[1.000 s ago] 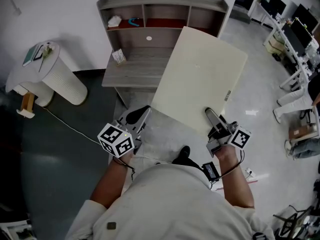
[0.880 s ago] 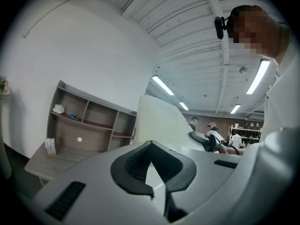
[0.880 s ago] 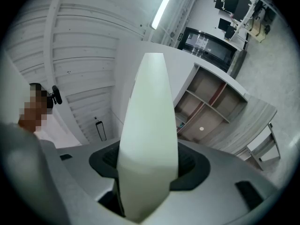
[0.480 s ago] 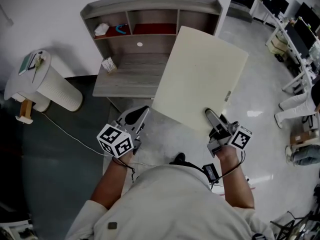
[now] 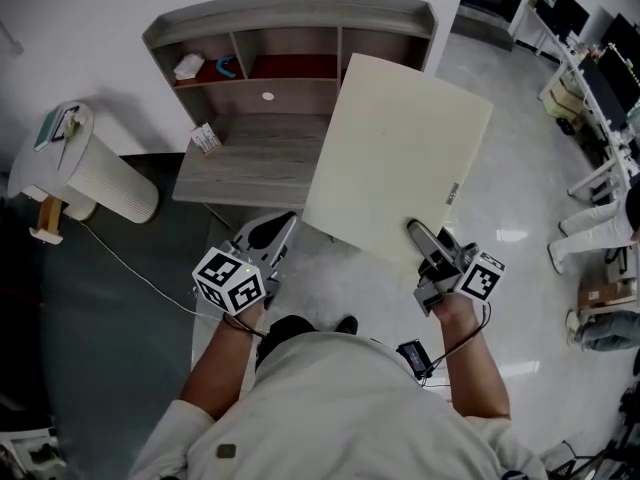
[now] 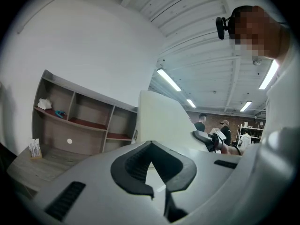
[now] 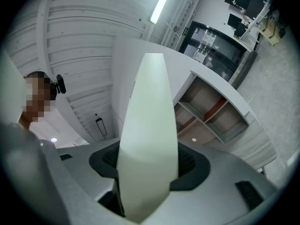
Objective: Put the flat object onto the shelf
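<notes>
Both nearer shelf: right tongs clamp panel, left tongs clenched beside it.

– What is the person wearing?
– A pale short-sleeved shirt with a small dark tab low on it, a dark trouser leg and a black shoe
– And the tools?
– The left gripper and right gripper are pale grey with black pads, and a cube of black-and-white square markers sits on each. A black cable runs from the right wrist to a small black box
</notes>
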{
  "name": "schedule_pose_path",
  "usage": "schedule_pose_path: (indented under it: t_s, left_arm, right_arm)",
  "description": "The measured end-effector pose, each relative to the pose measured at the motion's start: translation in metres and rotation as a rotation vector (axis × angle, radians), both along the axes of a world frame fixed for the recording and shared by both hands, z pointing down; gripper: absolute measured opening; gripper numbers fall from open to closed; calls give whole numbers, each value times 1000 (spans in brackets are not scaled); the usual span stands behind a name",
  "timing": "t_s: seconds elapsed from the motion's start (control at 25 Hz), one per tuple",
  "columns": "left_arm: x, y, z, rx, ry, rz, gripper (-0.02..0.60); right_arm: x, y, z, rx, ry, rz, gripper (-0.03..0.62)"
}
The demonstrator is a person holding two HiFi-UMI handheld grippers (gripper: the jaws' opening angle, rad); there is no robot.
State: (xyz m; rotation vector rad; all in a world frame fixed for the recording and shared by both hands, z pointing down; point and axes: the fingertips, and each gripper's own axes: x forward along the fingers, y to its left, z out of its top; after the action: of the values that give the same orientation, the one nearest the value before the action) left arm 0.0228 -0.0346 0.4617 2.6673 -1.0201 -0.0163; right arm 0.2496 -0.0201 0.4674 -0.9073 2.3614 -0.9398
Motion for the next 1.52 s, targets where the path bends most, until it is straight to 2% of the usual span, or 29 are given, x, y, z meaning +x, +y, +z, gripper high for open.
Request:
schedule_pose_path:
  t_s: [0.28,0.44,0.56,0.72,1.2,1.52]
  left_arm:
    - [3,-27,1,-2,-11,-14,15]
    - [-1,-48,2,2,-5,-18,15]
    - [-6,-70,3,1,-2,-11,15]
    - [-18,-104,0,5,7,0,15]
    - [-95,-205,-24,47,7,33,15]
    - [-145,-254,-42,88,5,62,15]
  right_arm:
    - [2,-29,-6,36,7,-32,278]
    - [6,-48,4,1,6,-11,278]
    - [-5,-67,-6,40,23,-29,278]
    - [-14,-100,-2,4,22,-9,278]
    - [-101,-209,-36,79,73,-14,278]
    - [-151,-263,-67,149,124,6,278]
